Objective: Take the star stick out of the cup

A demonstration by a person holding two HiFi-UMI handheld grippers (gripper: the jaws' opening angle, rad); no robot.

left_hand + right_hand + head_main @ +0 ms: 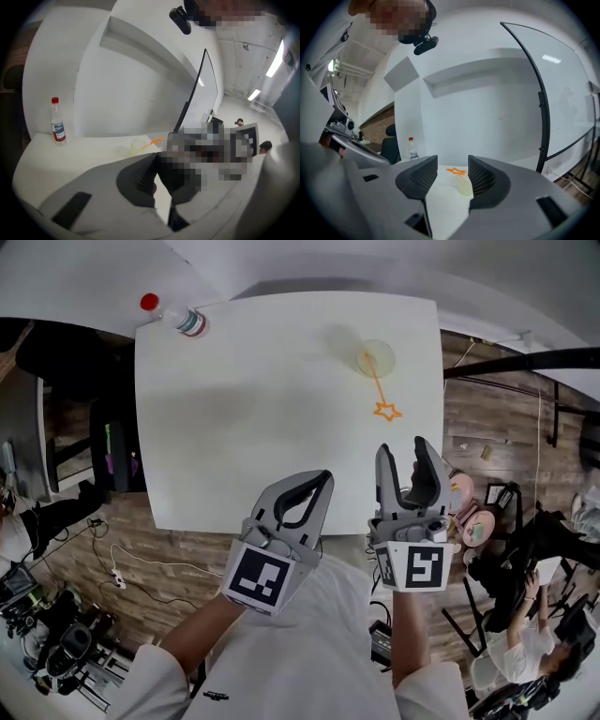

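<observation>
A pale translucent cup [375,359] stands on the white table [244,427] at the far right. An orange star stick [379,390] leans out of it toward me, its star [386,412] hanging over the table top. My right gripper [403,451] hovers at the table's near edge, short of the star, open with nothing between its pads. In the right gripper view the cup [465,186] and star [457,171] show far off through the gap of that gripper [453,171]. My left gripper [322,480] is over the near edge, shut and empty. The left gripper view shows the cup [137,146] ahead.
A clear bottle with a red cap [183,320] stands at the table's far left corner. Black chairs [66,409] stand to the left over wood flooring with cables. A seated person [534,634] and pink stools [473,521] are at the right. A black curved stand [541,108] rises right of the table.
</observation>
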